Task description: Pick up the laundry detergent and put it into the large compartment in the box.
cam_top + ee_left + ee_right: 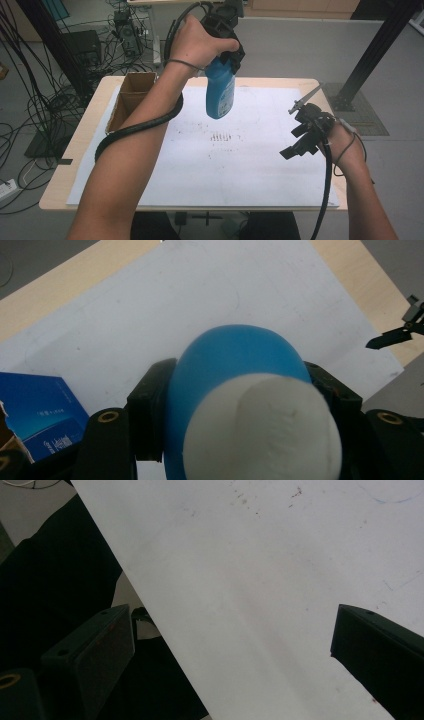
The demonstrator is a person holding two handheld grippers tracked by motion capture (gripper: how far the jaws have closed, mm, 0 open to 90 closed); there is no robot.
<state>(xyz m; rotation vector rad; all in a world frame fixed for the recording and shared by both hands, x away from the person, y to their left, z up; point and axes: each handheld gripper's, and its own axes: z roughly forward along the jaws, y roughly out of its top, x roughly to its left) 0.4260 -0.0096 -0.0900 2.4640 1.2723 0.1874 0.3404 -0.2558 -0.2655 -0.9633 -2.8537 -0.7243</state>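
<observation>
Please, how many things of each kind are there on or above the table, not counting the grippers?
Blue bottle with white cap: 1
Cardboard box: 1
Blue packet: 1
White sheet: 1
Total: 4

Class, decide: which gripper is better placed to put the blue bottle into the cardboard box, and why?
Left. The left gripper already clamps the blue bottle in the air, close to the cardboard box. The right gripper is open, empty, across the table.
</observation>
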